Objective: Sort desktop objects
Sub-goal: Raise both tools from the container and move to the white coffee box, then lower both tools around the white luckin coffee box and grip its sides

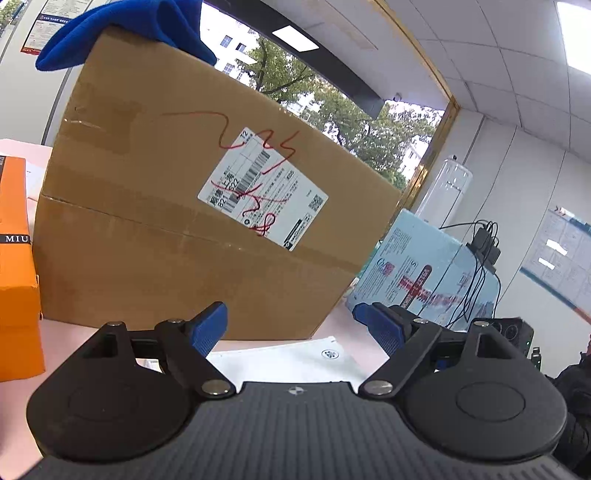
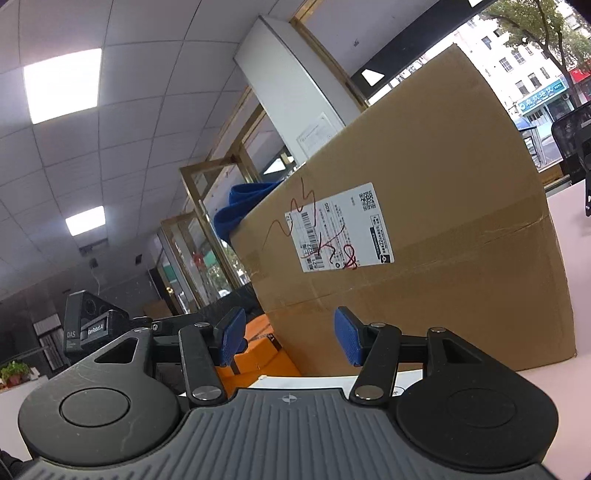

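A large brown cardboard box with a white shipping label and red scribbles stands on the pale pink desk, close in front of both grippers. A blue cloth is draped on its top. My left gripper is open, nothing between its blue pads, hovering above a white sheet of paper. My right gripper is also open and empty, facing the same box, with the blue cloth at the box's top left corner and white paper beneath the fingers.
An orange box stands left of the cardboard box, seen also as an orange box in the right wrist view. A light blue carton with black cables sits to the right. The other gripper's black camera housing shows at left.
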Demonstrator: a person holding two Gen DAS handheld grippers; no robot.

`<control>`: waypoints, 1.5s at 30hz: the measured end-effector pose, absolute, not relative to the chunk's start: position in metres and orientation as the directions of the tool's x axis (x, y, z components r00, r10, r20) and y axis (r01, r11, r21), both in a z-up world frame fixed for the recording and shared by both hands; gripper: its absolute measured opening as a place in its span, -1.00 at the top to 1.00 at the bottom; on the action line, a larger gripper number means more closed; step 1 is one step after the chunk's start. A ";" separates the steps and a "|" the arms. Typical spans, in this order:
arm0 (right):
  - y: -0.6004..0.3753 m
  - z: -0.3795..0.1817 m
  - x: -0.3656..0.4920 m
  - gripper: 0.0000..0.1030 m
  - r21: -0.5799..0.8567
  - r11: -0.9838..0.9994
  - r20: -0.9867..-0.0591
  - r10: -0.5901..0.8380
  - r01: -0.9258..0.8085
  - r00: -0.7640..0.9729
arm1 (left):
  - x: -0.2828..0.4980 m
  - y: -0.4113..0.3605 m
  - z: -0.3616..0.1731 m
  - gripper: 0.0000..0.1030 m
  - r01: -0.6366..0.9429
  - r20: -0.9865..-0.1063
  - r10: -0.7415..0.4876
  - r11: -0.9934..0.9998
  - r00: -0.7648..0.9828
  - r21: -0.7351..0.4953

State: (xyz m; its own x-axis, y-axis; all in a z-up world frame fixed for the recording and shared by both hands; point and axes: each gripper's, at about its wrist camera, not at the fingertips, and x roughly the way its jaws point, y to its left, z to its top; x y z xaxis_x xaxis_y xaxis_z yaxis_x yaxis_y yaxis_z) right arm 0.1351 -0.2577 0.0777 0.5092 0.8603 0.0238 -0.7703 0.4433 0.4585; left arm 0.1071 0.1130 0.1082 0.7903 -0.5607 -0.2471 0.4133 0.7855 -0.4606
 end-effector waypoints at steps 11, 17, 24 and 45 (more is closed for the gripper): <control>-0.219 0.080 0.119 0.39 0.249 0.613 -0.138 0.789 -0.750 0.599 | 0.111 0.094 0.099 -0.30 0.317 -0.374 -0.436 0.886 0.819 -0.339; -0.193 0.077 0.108 0.47 0.116 0.602 -0.234 0.789 -0.790 0.567 | 0.107 0.067 0.093 0.30 0.347 -0.449 -0.382 0.924 0.807 -0.162; -0.188 0.075 0.106 0.47 0.095 0.581 -0.283 0.794 -0.808 0.538 | 0.099 0.049 0.092 0.53 0.358 -0.499 -0.319 0.934 0.806 -0.019; -0.183 0.066 0.104 0.46 0.052 0.606 -0.288 0.770 -0.794 0.569 | 0.098 0.051 0.084 0.57 0.333 -0.432 -0.291 0.942 0.854 0.025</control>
